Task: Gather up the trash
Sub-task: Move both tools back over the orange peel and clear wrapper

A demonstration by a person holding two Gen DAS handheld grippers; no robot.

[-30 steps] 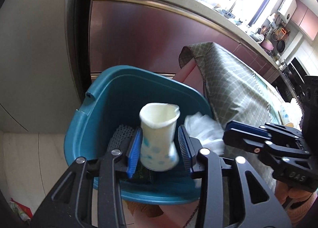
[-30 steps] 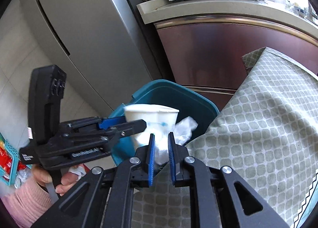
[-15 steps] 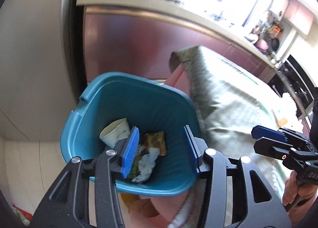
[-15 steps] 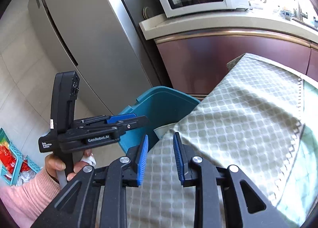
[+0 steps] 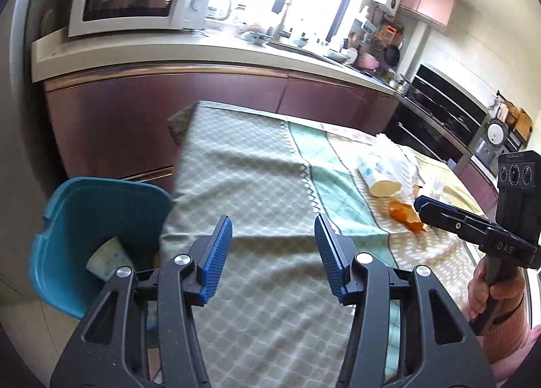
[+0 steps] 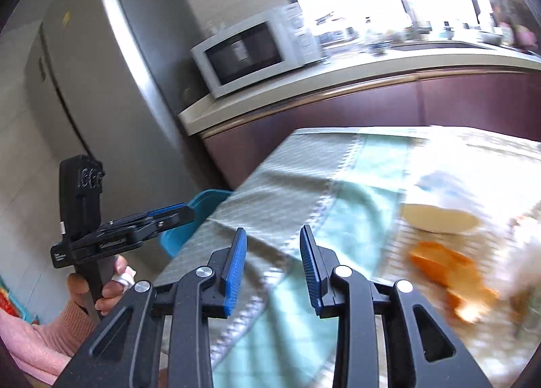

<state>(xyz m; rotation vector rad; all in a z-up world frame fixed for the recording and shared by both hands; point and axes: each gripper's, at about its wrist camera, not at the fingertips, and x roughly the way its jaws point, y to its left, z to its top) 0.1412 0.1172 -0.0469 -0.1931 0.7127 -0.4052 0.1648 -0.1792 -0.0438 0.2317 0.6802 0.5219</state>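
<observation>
Two claws hang over the cloth-covered desk (image 5: 250, 185), both empty and both with their jaws opening. Off the desk's left edge stands the teal plastic bin (image 5: 84, 205), and a white paper cup with blue spots (image 5: 108, 257) already lies inside it. The left claw (image 5: 273, 254) is released above the bare grey-checked part of the cloth, nothing between its blue pads. Further right, toward the desk's far right corner, the remaining trash sits together: a second spotted paper cup on its side (image 5: 380, 175), crumpled white tissue (image 5: 395, 151) just behind it, and an orange wrapper (image 5: 405, 217) nearer the front. The right claw (image 6: 273, 264) is likewise released and clear of everything, with the orange wrapper (image 6: 439, 263) ahead to its right. By my reading the step in hand is reaching for the next piece; it would go best with the jaws spread wider than the tipped cup, approaching across its soft wall and closing gently so the paper does not crush. Only the left wrist view shows inside the bin; the right wrist view shows just its rim (image 6: 206, 197), with the trash badly blurred.
</observation>
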